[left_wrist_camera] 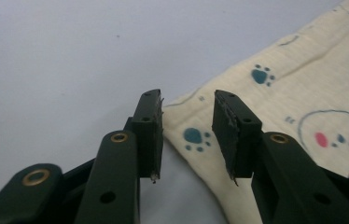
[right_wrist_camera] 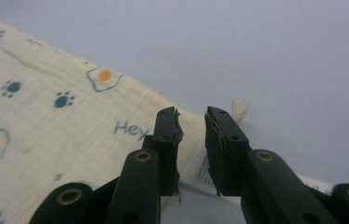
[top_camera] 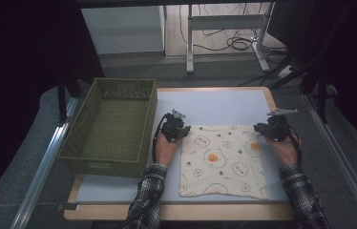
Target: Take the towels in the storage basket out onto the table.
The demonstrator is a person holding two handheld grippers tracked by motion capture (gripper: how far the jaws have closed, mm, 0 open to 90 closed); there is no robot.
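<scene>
- now gripping the cloth's (top_camera: 223, 160) far corners; left gripper (left_wrist_camera: 187, 135) and right gripper (right_wrist_camera: 192, 149) jaws stand apart around them
- next: pinch fully, then lift

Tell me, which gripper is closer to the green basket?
Left. The left gripper is at the cloth's far left corner, right beside the basket. The right gripper is at the far right corner, across the cloth.

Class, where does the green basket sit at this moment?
In the high view, the green basket sits at the table's left edge, beside the left tongs.
</scene>
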